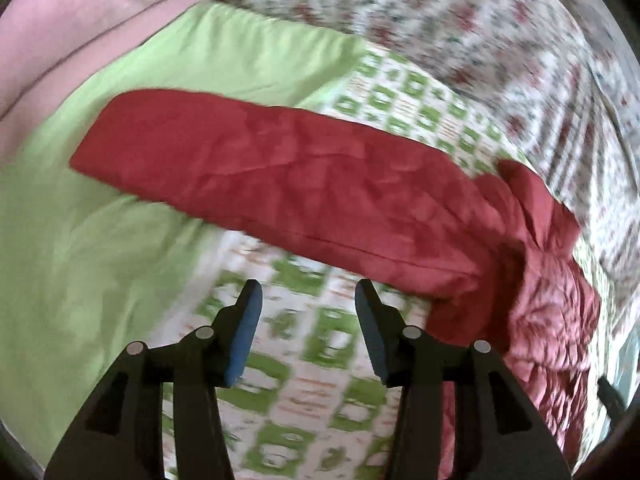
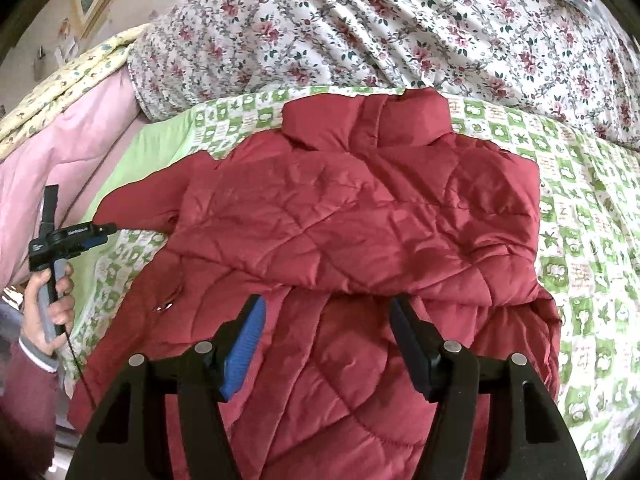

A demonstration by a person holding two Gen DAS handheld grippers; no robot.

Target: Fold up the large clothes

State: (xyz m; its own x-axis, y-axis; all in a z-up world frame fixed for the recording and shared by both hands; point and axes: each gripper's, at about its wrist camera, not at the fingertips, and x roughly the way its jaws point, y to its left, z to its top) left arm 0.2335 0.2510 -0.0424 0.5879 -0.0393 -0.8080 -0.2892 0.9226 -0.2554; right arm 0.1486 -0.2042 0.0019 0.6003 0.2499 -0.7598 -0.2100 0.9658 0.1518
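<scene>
Red quilted puffer jacket spread flat on green-checked bedsheet for folding; left gripper and right gripper both released, holding nothing.

Your right gripper hovers with jaws apart over the red quilted jacket, which lies collar-up on the green-checked sheet with one sleeve folded across its body, while your left gripper points at the other sleeve's cuff near the pink blanket.
</scene>
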